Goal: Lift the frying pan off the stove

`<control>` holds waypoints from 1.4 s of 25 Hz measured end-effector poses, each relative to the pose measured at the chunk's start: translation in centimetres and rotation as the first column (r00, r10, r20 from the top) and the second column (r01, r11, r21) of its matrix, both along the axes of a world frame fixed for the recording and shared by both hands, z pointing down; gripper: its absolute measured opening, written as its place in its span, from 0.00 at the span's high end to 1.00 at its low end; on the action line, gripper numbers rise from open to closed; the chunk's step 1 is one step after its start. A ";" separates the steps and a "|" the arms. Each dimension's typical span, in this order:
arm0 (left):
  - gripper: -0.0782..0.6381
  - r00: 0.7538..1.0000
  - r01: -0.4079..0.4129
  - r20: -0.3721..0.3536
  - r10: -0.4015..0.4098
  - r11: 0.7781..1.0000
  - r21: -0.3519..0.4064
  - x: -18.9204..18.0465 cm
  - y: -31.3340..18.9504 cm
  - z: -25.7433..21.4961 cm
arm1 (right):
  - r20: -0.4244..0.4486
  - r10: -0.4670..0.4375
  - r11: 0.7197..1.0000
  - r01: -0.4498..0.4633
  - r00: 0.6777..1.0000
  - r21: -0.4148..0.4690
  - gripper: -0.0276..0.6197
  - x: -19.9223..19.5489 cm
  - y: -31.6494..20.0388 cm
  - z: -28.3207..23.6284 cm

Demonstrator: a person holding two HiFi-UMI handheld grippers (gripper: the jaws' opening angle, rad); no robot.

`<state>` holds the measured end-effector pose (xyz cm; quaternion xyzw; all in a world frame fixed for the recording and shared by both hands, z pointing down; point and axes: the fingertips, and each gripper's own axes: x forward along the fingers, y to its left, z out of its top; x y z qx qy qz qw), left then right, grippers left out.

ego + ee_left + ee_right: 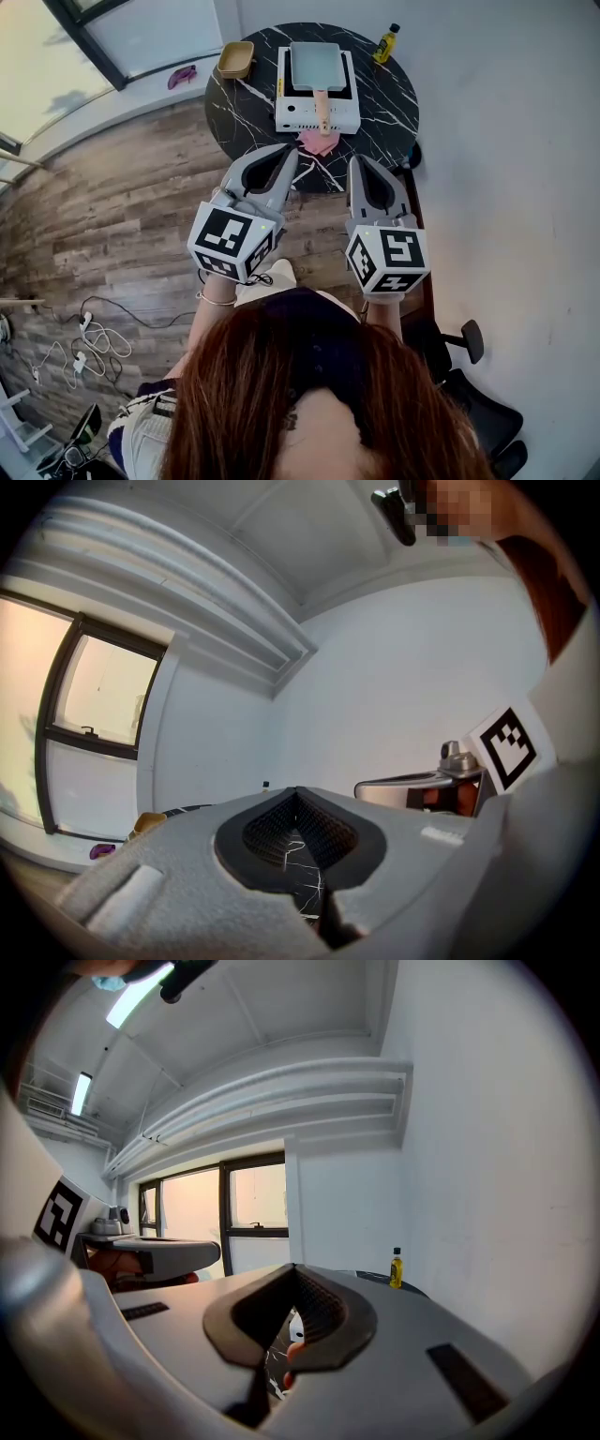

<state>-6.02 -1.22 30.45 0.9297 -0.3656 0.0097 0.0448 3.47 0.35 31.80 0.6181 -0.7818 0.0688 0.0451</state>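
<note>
A grey rectangular frying pan [316, 64] rests on a white portable stove [292, 114] on the round black marble table [394, 94]. Its wooden handle [322, 108] points toward me. My left gripper [289, 155] is shut and empty, hovering at the table's near edge, short of the stove. Beside it on the right, my right gripper [359, 161] is also shut with nothing in it. In the left gripper view the closed tips [296, 791] hide the pan. The right gripper view shows closed tips [293, 1267] with a sliver of the table behind them.
A pink cloth [319, 142] lies on the table just before the stove. A yellow bowl [235, 59] sits at the table's left and an oil bottle [385, 43] at its back right. Cables [94, 337] lie on the wooden floor, and a black chair [469, 375] stands at the right.
</note>
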 end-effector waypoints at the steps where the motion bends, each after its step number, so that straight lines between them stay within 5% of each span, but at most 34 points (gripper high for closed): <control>1: 0.87 1.000 -0.002 -0.001 0.002 1.000 -0.002 -0.2 -0.3 0.1 | 0.000 0.001 1.000 -0.001 1.000 -0.001 0.94 -0.2 -0.3 -0.1; 35: 0.87 0.997 -0.077 0.000 0.077 0.997 -0.009 1.0 -6.5 0.5 | 0.003 0.044 0.997 -0.044 0.999 -0.058 0.94 0.8 -6.3 0.6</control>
